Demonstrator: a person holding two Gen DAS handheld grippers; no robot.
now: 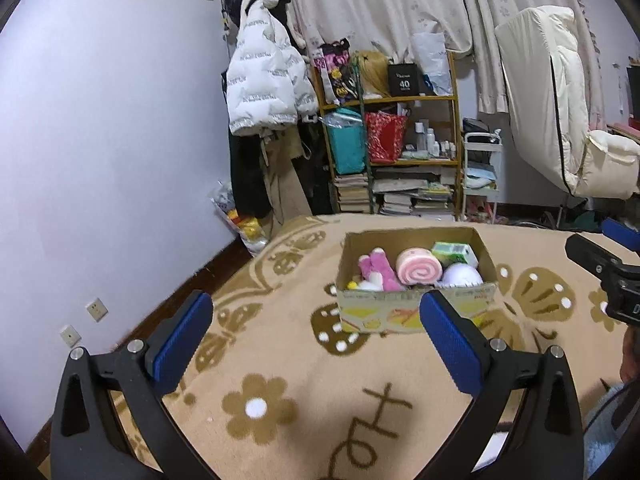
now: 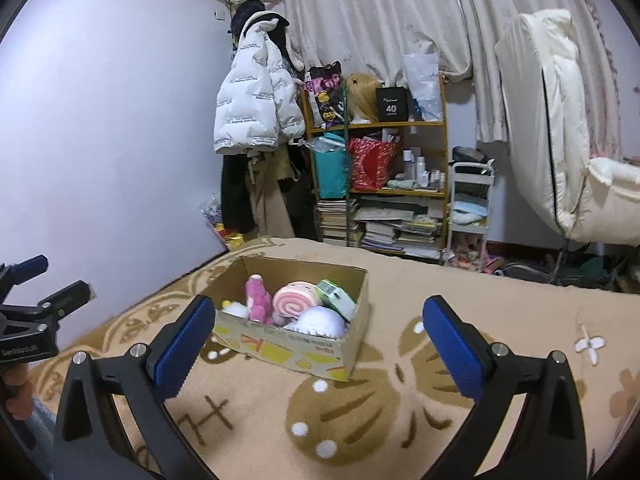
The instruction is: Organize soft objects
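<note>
Nearest the cameras, above the patterned blanket [image 1: 280, 344] covering the bed, the left gripper [image 1: 316, 332] and right gripper [image 2: 318, 336] are held wide apart, nothing between the pads of either.

Ahead of both, toward the bed's far edge, the cardboard box [image 2: 288, 350] is set, long axis across the bed; neither hand is judged clearly nearer.

Contents: pink plush [image 2: 258, 298], pink swirl roll [image 2: 296, 300], green packet [image 2: 336, 298], white rounded item [image 2: 322, 320].

Partly hidden: a small white-and-yellow item at the box's left end, not identifiable. No loose soft object is visible on the blanket.
</note>
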